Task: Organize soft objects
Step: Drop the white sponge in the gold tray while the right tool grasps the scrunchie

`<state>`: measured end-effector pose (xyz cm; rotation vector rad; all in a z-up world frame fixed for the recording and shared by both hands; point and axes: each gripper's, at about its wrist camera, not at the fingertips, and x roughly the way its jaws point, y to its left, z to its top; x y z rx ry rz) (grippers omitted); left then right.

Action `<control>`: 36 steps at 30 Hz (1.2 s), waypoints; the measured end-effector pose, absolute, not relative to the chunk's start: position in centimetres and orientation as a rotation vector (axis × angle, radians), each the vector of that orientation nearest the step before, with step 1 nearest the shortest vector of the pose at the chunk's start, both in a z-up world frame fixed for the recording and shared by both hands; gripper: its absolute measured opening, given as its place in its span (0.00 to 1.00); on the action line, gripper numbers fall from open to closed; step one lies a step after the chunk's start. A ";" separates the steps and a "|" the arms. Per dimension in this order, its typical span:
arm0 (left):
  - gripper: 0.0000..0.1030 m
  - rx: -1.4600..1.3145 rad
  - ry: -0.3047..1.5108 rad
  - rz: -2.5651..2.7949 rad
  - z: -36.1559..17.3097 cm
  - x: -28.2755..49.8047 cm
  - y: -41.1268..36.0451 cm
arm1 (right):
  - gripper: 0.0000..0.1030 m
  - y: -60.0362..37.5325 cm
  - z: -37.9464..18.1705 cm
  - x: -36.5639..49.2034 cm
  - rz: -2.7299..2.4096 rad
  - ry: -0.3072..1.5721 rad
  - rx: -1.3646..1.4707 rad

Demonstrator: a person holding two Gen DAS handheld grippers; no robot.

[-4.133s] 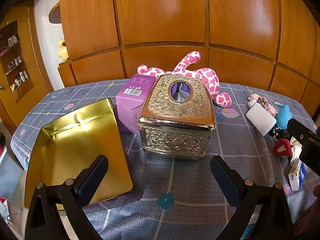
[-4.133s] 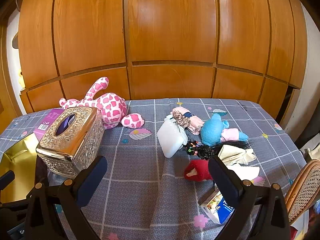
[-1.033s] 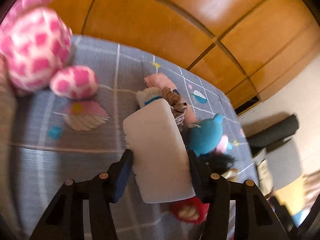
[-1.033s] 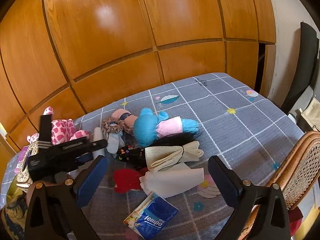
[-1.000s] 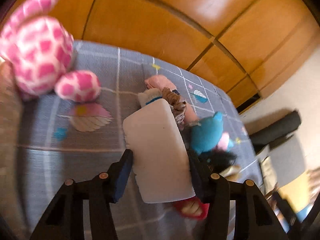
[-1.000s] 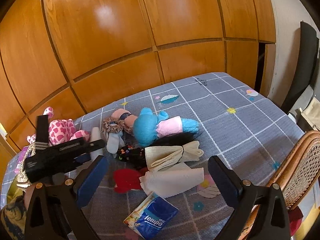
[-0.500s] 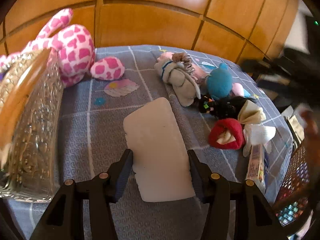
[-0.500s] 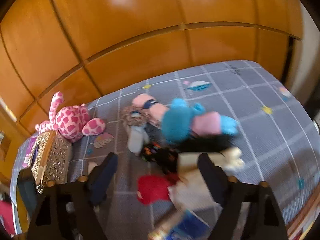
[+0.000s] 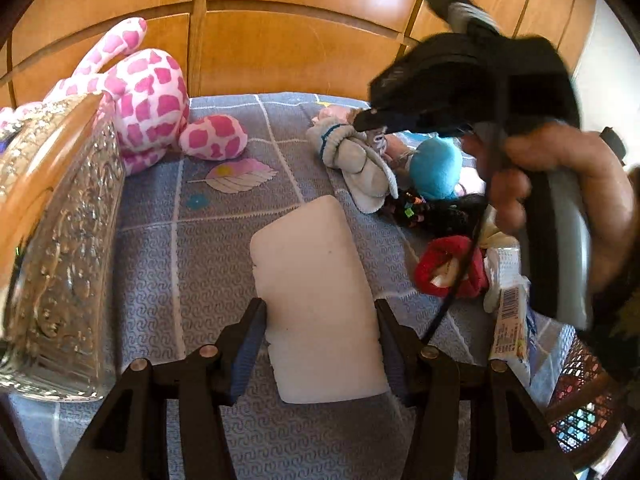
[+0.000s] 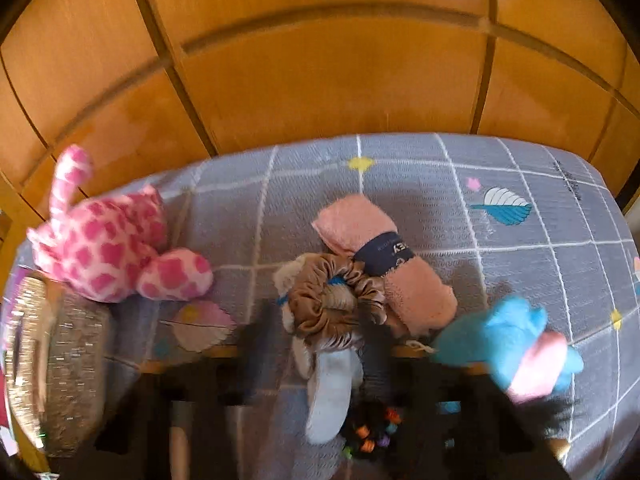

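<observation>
My left gripper is shut on a white foam pad and holds it above the grey checked tablecloth. My right gripper is blurred; its dark fingers stand either side of a white sock bundle with a brown scrunchie on it, jaws apart. In the left wrist view the right gripper's body hangs over the sock bundle. A pink towel roll, a blue plush and a pink spotted plush lie around.
An ornate metal tissue box stands at the left. A red soft item, a black beaded hair tie and a tissue pack lie at the right. A wicker chair is past the table's right edge. Wood panelling is behind.
My left gripper has carried the foam pad back and left toward the tissue box. My right gripper has moved forward and down over the sock bundle and now straddles it.
</observation>
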<state>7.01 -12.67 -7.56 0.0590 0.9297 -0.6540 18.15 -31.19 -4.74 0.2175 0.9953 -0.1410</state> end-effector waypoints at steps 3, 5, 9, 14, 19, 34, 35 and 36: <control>0.51 0.044 0.919 -0.655 -6.7 7.0 -12.4 | 0.10 -31.7 -4.3 16.6 -0.119 0.959 0.269; 0.51 0.032 0.904 -0.665 -5.9 6.9 -12.3 | 0.10 -31.4 -3.6 14.4 -0.096 0.939 0.255; 0.51 0.024 0.869 -0.668 -3.3 7.1 -12.2 | 0.10 -30.4 -3.1 11.2 -0.031 0.929 0.236; 0.51 0.008 0.800 -0.645 1.5 8.5 -11.5 | 0.10 -30.0 -3.3 10.0 -0.020 0.926 0.241; 0.51 -0.036 0.798 -0.550 5.6 13.1 -8.5 | 0.10 -29.7 -3.0 9.4 -0.002 0.908 0.241; 0.51 -0.157 0.766 -0.029 6.1 14.0 15.1 | 0.10 -28.7 -2.7 9.3 0.047 0.888 0.194; 0.51 -0.161 0.778 -0.008 5.2 12.8 16.4 | 0.10 -28.5 -2.7 9.3 0.053 0.888 0.185; 0.51 -0.166 0.790 0.012 4.2 11.6 17.6 | 0.10 -28.4 -2.8 9.3 0.056 0.888 0.179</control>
